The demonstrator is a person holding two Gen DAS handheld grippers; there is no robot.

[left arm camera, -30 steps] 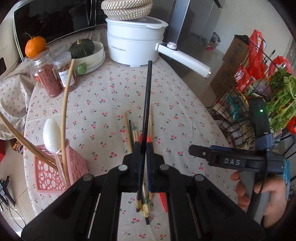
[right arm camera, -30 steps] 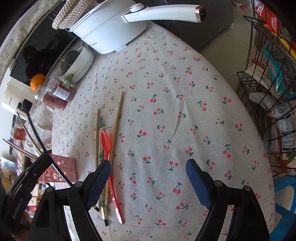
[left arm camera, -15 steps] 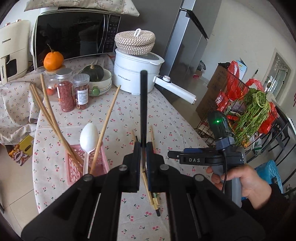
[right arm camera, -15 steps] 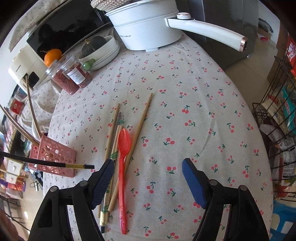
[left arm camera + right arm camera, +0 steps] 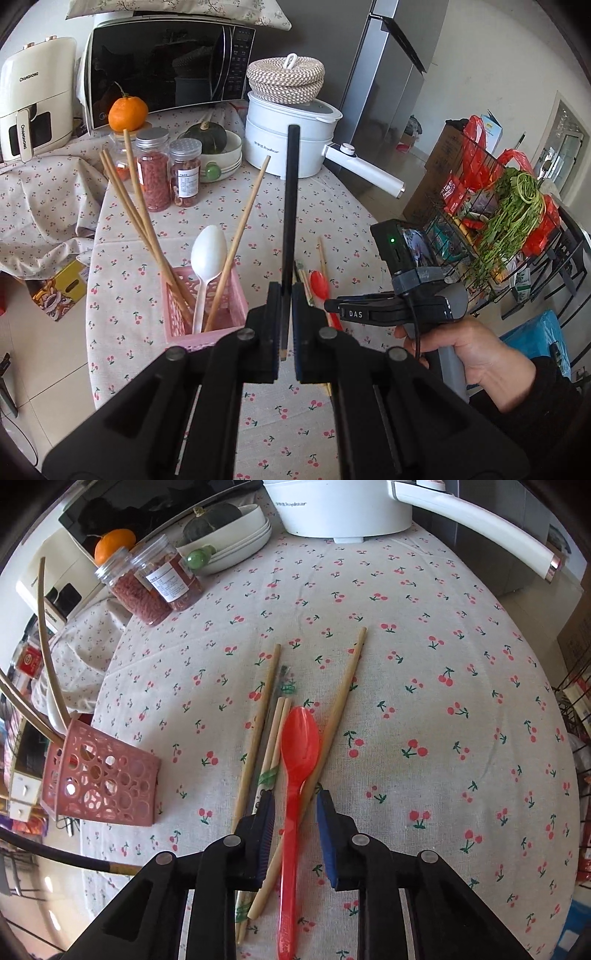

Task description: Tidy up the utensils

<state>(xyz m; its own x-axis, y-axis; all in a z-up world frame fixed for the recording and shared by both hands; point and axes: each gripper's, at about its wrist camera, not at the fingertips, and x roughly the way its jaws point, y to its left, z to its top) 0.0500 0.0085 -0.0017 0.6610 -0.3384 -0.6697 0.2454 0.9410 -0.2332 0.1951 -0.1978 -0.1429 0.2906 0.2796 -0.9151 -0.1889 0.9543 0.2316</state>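
Utensils are lying bunched on the cherry-print tabletop [image 5: 424, 686] — I am closing my right claw [image 5: 295, 814] around the red spoon [image 5: 297, 760], its handle between the jaws with a wooden chopstick [image 5: 338, 709] crossing under. Thin, light, slippery plastic, so I am taking the stiff handle just below the bowl. My left claw [image 5: 286, 314] is pinching a black chopstick [image 5: 290, 206] upright beside the pink basket [image 5: 229, 299].

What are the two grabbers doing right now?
Left gripper: shut on the black chopstick.
Right gripper: closing around the red spoon, pads not pressing it yet.
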